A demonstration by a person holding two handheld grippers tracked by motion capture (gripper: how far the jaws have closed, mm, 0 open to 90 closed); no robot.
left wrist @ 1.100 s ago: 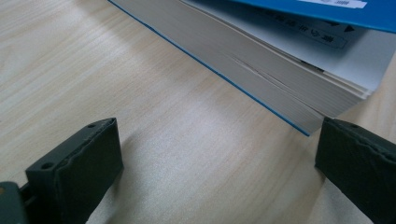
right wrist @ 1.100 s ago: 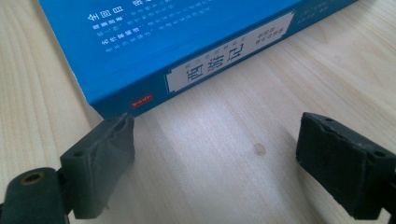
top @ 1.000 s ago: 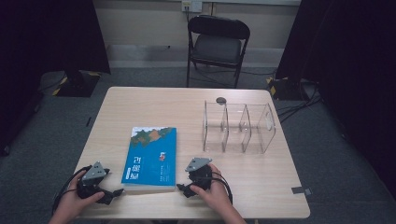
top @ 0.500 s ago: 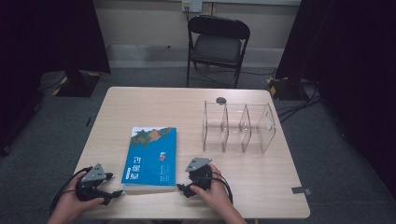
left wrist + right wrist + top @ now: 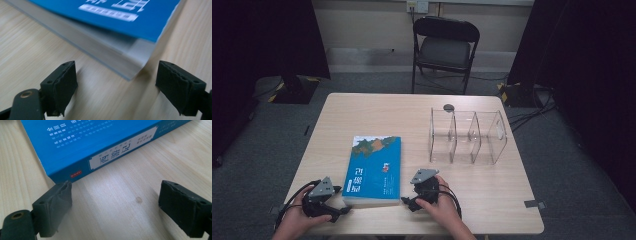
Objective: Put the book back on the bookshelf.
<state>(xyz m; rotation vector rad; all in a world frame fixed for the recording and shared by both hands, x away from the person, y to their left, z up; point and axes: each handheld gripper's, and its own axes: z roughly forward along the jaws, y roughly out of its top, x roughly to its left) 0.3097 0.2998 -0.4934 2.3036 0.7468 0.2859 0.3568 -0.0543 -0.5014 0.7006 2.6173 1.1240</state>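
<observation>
Pale wood formed the table (image 5: 362,115), with a clear three-bay organiser (image 5: 467,136) on its far right. Nearer, left of centre, the blue book (image 5: 374,169) lay flat. At its near-left corner sat the left gripper (image 5: 343,210); its jaws had just been reopening slightly after closing, stood apart with nothing gripped, and that corner lay just ahead of them. At its near-right corner the right gripper (image 5: 404,202) rested, jaws wide, holding nothing.

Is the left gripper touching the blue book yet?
Apart. In the left gripper view, the left gripper stands open, bare table between its jaws and the blue book corner.
</observation>
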